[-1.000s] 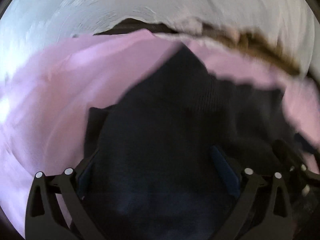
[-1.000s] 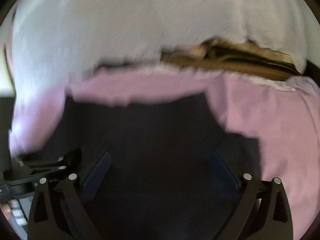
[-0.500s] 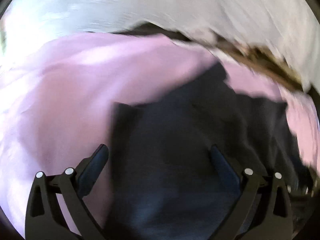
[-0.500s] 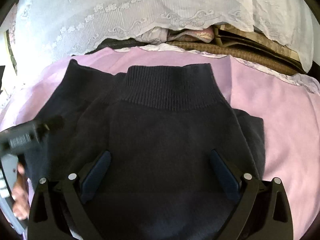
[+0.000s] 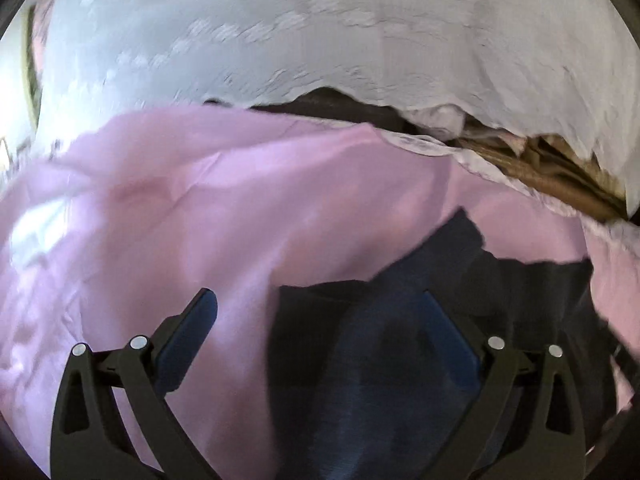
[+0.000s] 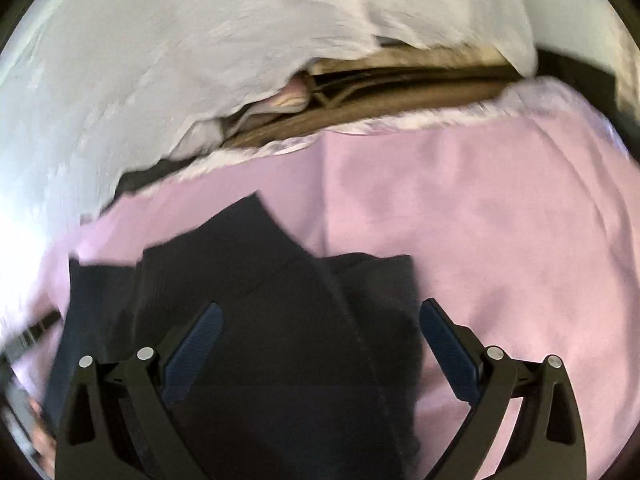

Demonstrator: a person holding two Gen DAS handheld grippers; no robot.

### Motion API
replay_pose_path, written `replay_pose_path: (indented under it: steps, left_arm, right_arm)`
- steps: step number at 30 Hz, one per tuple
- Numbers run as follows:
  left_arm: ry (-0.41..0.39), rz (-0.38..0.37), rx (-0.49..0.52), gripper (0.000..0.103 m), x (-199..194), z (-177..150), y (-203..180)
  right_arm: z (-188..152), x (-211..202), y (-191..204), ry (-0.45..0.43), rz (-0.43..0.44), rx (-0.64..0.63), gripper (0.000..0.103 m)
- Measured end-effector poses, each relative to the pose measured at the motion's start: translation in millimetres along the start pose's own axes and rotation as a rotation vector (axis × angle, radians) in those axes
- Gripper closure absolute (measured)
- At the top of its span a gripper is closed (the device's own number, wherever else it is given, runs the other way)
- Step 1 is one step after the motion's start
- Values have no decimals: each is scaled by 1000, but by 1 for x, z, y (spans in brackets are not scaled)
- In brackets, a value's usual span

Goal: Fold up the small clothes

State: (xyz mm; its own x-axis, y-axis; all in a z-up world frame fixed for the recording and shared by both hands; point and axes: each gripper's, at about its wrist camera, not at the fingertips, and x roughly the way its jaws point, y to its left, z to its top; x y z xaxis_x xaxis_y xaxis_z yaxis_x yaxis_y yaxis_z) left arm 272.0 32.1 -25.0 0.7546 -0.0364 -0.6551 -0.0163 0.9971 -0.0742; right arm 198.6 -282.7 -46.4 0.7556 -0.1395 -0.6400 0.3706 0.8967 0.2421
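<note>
A dark navy knit sweater (image 6: pixel 280 320) with a ribbed collar lies flat on a pink sheet (image 6: pixel 500 240). My right gripper (image 6: pixel 320 312) is open above the sweater's right part, nothing between its blue pads. In the left wrist view the same sweater (image 5: pixel 400 360) fills the lower right. My left gripper (image 5: pixel 316 300) is open over the sweater's left edge, its left pad over the pink sheet (image 5: pixel 200 220). Both views are blurred by motion.
A white lace cloth (image 6: pixel 160 60) hangs behind the sheet, with brown wood (image 6: pixel 400 96) showing under its hem. A hand holding the other gripper (image 6: pixel 24 420) shows at the lower left edge of the right wrist view.
Both grippers have drawn apart: the left swung left, so more pink sheet shows; the right swung right, so the sweater slid to the left of its view. Both stayed open.
</note>
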Motion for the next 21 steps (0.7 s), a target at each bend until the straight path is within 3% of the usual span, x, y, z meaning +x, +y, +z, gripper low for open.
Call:
replay_pose_path:
  steps: [2,3,5,6,7,9,12,16,18,20,21]
  left_arm:
    - [-20,-3,52,4,-5,-2,-12]
    - [-22,45,85,4,-1,-2,-17]
    - [61,209,140,4,26,-8,-21]
    - [120,204,125,4,38,-10,-18]
    - [183,131,46,4,49,-10,-4]
    - [215,46,-81,4,48,-7,17]
    - [212,-12,-180,5,42,-5,33]
    - [157,-171,-203,5,20,-1,28]
    - [158,-170,-154,5,20,-2,18]
    - [221,-27,-63,4,41,-11,4]
    - [249,4,-34,4,53,-16,0]
  right_arm:
    - [-2,21,-4,120,1,-3,3]
    - [-4,32,-2,171,-4,-35,3]
    - [-6,31,4,141,-26,-73,3]
    - [-6,31,6,137,-31,-79,3]
    - [-6,30,5,133,-24,-73,3]
    - [-3,24,0,102,-8,-32,4]
    - [4,5,-6,-4,10,26,4]
    - [1,0,11,-16,40,-45,4]
    - [-5,8,23,18,15,-120,4]
    - [-11,24,35,95,-49,-201,3]
    - [-12,27,37,109,-59,-212,3]
